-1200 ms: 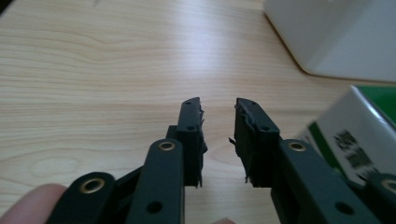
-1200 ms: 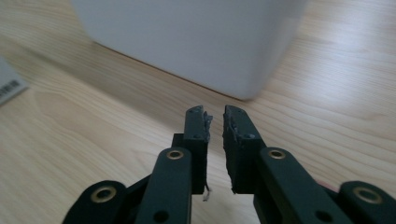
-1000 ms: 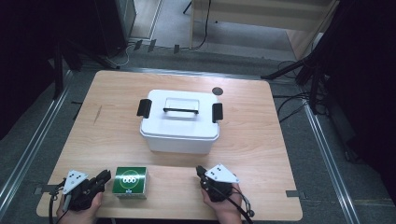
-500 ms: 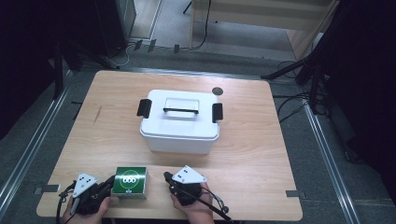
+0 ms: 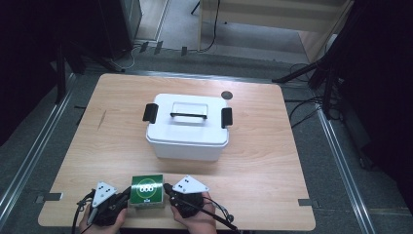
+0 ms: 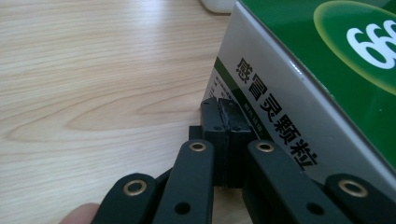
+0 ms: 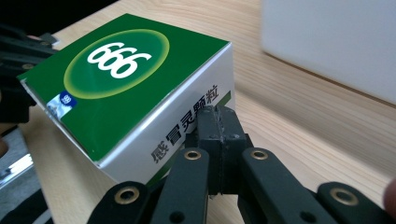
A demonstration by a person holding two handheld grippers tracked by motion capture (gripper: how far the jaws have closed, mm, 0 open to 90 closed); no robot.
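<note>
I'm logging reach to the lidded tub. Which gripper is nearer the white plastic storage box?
Right. The right gripper sits below the white plastic storage box; the left gripper lies farther left.

The wooden table (image 5: 272,161) carries three items. A white lidded storage box (image 5: 187,127) stands near its centre. A small dark round disc (image 5: 226,95) lies at 1 o'clock from the storage box. A green carton (image 5: 147,190) rests at 6 o'clock, at the near edge.
</note>
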